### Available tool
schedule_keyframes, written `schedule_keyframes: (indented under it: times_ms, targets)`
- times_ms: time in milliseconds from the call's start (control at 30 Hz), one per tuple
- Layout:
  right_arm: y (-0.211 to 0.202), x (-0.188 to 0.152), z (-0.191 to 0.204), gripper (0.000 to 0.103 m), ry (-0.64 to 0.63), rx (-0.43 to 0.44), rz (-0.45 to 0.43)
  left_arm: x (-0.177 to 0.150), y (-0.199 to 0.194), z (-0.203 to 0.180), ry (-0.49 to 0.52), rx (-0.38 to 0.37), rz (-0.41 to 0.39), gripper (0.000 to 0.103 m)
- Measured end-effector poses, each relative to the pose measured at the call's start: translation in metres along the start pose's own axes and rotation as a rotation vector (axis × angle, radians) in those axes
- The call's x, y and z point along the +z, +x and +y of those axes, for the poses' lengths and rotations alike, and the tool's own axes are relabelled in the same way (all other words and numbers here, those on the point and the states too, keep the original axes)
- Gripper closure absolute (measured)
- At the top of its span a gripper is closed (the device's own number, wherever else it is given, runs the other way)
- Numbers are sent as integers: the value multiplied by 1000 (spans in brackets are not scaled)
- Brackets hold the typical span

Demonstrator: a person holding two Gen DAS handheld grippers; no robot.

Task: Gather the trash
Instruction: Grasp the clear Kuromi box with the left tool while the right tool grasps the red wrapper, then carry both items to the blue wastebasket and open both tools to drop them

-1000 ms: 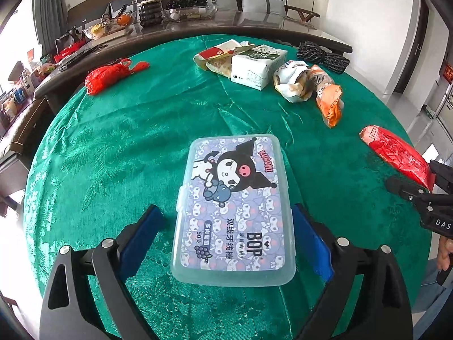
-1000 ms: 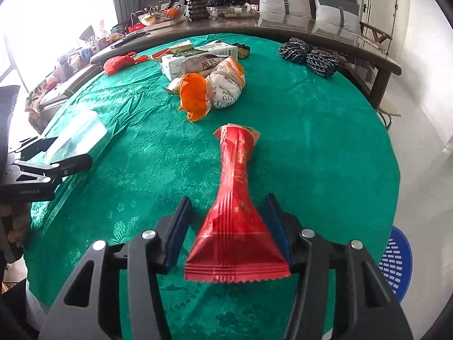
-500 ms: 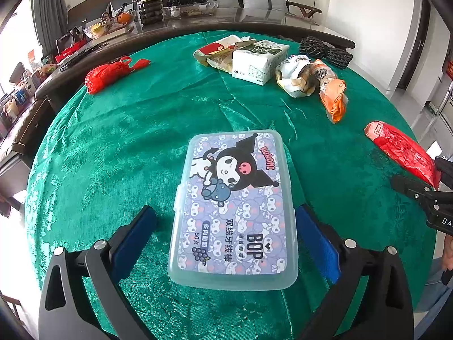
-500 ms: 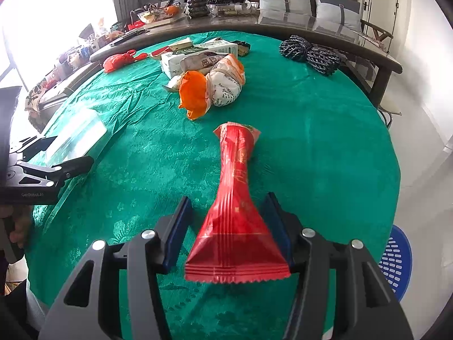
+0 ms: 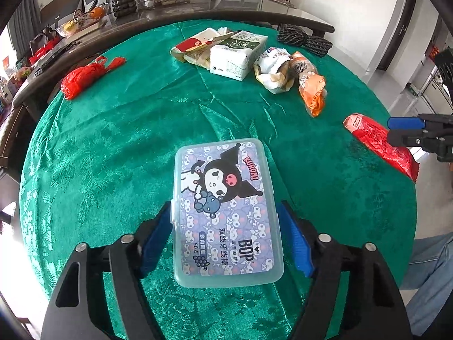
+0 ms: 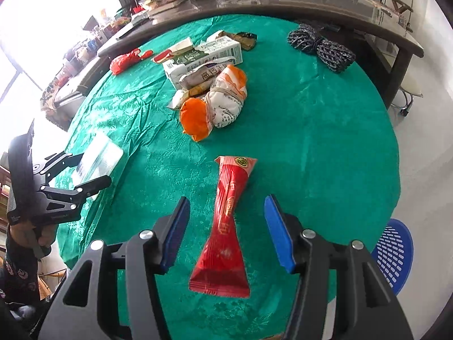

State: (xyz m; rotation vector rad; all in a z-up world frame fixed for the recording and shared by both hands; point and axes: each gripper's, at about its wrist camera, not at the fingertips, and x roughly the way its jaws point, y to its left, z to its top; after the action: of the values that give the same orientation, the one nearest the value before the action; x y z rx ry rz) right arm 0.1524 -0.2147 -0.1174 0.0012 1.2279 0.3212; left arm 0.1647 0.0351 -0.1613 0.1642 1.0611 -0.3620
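Observation:
A translucent plastic box (image 5: 226, 209) with a cartoon label lies on the green tablecloth (image 5: 127, 147). My left gripper (image 5: 225, 209) straddles it, jaws closing, and the blue pads (image 5: 157, 235) touch its two long sides. In the right wrist view the left gripper (image 6: 85, 170) and the box (image 6: 99, 155) show at the left edge. A long red snack wrapper (image 6: 226, 226) lies flat between the fingers of my right gripper (image 6: 226, 199), which is open with clear gaps on both sides. From the left wrist view, the right gripper (image 5: 410, 133) hovers over the wrapper (image 5: 379, 144).
Far across the round table lie a white carton (image 5: 237, 56), white and orange wrappers (image 5: 311, 90), a red plastic bag (image 5: 82, 78) and a black rope bundle (image 5: 303, 38). A blue basket (image 6: 393, 255) stands on the floor to the right. A long dark table runs behind.
The left jaws have narrowed from wide apart to touching the box's sides. The right gripper has lifted away from the red wrapper, which now looks smaller with gaps to both pads.

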Motion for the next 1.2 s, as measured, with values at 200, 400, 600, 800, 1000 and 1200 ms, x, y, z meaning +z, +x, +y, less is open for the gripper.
schedule_keyframes:
  times_ms: [200,400,600,800,1000,1200]
  targets:
    - [20,10,1,56,-6,11,77,0,-1,-2,14,20,22,40]
    - [11,7,0,91,-7,20,33,-1,-8,-3,-6,4,-4,41]
    - [-16,-7,-11,91,30,58,-60,5,-21,-22,-9,-57,-47,42]
    - [-50,-30,-53,91,135,87,-172,20,-23,-68,17,-132,-67,42]
    - [-92,-73,-135,91,270,-27,-236,39,-23,-149,116,-234,-81,42]
    - [-110,-125,-215,91,373,-168,-244,55,-15,-251,226,-337,-78,42]
